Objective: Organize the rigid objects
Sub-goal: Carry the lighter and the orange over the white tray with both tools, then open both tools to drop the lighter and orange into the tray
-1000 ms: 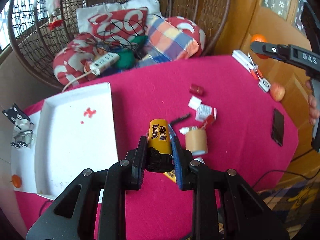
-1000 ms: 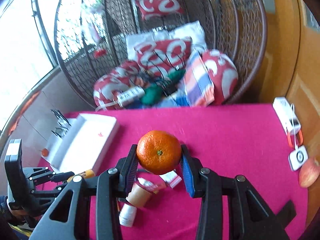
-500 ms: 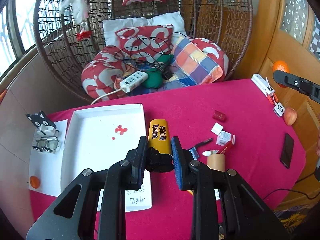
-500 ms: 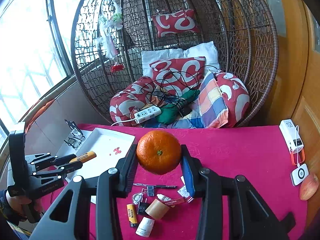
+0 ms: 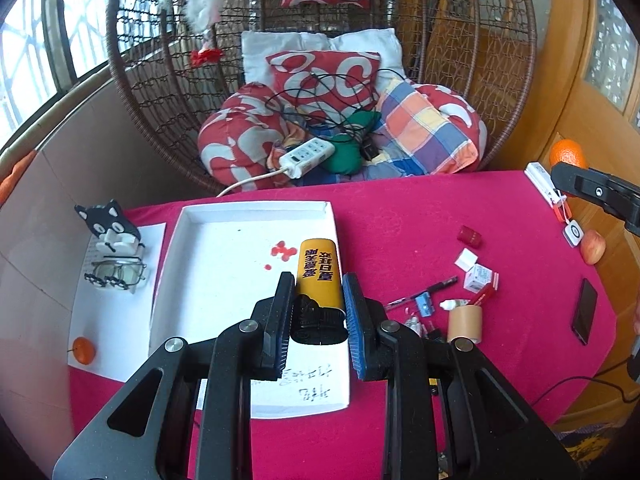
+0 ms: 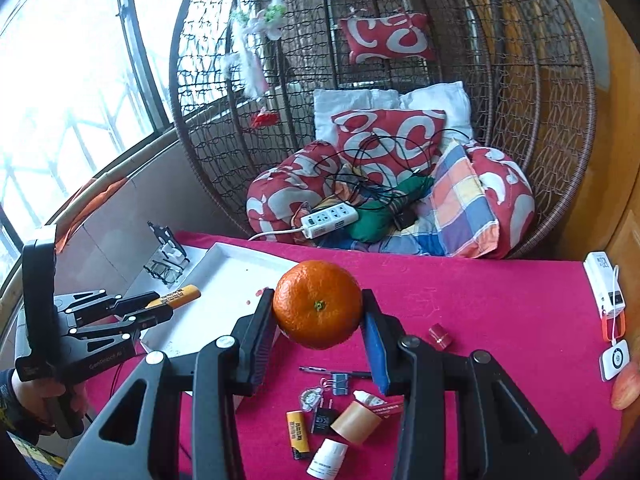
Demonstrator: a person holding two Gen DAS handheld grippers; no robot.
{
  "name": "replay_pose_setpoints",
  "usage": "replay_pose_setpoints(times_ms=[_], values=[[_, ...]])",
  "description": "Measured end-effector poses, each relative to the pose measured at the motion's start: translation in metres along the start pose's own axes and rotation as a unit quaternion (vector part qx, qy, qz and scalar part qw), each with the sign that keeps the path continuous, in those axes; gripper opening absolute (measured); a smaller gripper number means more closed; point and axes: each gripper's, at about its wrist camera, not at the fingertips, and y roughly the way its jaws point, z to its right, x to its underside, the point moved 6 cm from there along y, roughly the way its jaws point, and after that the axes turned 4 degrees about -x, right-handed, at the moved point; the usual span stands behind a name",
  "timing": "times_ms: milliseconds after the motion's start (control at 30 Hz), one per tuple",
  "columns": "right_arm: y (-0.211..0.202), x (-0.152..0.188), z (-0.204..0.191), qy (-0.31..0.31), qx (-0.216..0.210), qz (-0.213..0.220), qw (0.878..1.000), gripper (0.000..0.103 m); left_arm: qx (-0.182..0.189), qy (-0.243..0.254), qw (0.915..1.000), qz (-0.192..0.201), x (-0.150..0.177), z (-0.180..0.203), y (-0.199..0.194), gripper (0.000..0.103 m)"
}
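**Both tools loaded above the bench**

Your left tool (image 5: pixel 318 306) is clamped on the yellow marker (image 5: pixel 319 270), held over the near right part of the white tray (image 5: pixel 208 216). Your right tool (image 6: pixel 318 334) grips the orange (image 6: pixel 317 305) — lifted clear of the red bench (image 6: pixel 500 304), above the clutter of small items with the cardboard tube (image 6: pixel 355 422) nearest. The tray sits far left.

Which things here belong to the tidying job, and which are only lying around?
Job:
- yellow tube, held in the left gripper
- orange, held in the right gripper
- white tray

Lying around:
- power strip
- cushions
- glasses
- phone
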Motion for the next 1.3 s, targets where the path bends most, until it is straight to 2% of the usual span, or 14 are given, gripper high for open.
replay_pose_setpoints(times_ms=[400, 767, 967, 1100, 1300], values=[[0.040, 0.000, -0.053, -0.020, -0.037, -0.029, 0.999, 0.040, -0.033, -0.025, 0.9989, -0.019, 0.017, -0.058, 0.007, 0.024], [0.118, 0.011, -0.100, -0.035, -0.063, -0.099, 0.992, 0.041, -0.067, -0.050, 0.9930, -0.084, 0.033, -0.110, 0.058, 0.024], [0.166, 0.027, -0.121, -0.041, -0.061, -0.142, 0.987, 0.041, -0.068, -0.051, 0.9886, -0.125, 0.038, -0.127, 0.103, 0.024], [0.195, 0.040, -0.127, -0.048, -0.045, -0.165, 0.984, 0.041, -0.063, -0.066, 0.9833, -0.158, 0.046, -0.135, 0.135, 0.024], [0.223, 0.063, -0.128, -0.050, -0.022, -0.197, 0.979, 0.041, -0.070, -0.055, 0.9799, -0.178, 0.056, -0.132, 0.152, 0.024]])
